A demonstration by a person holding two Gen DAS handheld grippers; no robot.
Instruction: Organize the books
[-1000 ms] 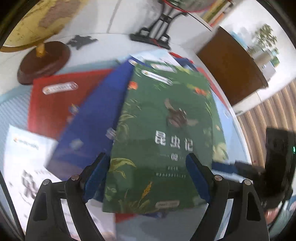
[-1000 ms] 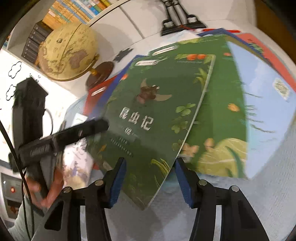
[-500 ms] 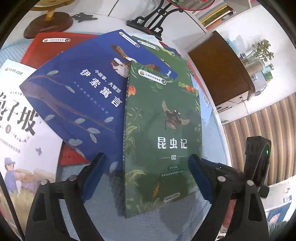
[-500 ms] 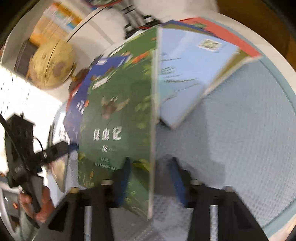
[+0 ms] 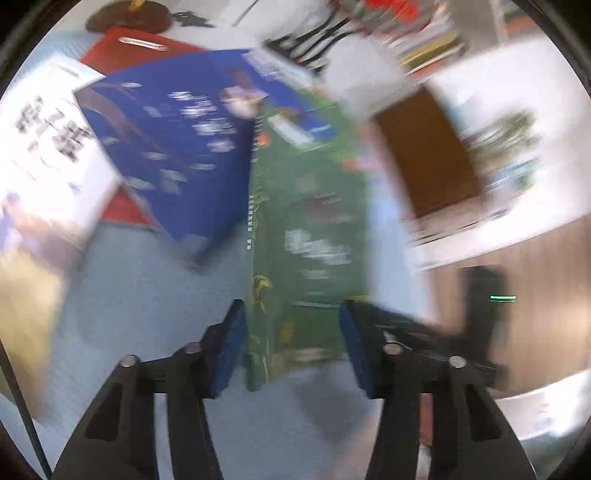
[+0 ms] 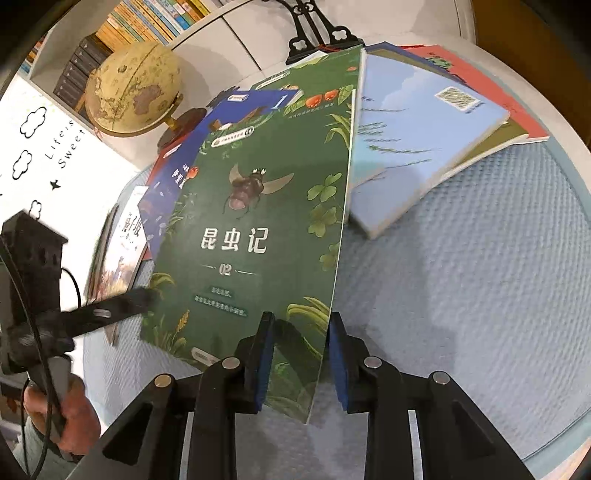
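A green book with a beetle on its cover (image 6: 251,229) is tipped up off the blue mat (image 6: 480,295), its right edge raised. My right gripper (image 6: 301,360) is shut on its lower right corner, one pad on the cover and one behind. The left wrist view is blurred. There the green book (image 5: 310,221) shows its spine and stands between the closing jaws of my left gripper (image 5: 293,349), with small gaps at the pads. One of the left gripper's fingers (image 6: 118,310) reaches the book's left edge.
A dark blue book (image 6: 173,177), a white book (image 6: 125,236) and a red book (image 5: 129,44) lie fanned at the left. A light blue book (image 6: 417,147) tops a stack at the right. A globe (image 6: 136,88) and a black stand (image 6: 317,33) are behind.
The green book has gone from lying flat to tipped up. My right gripper has shut on its corner. The left gripper's jaws have narrowed around it and its view has swung.
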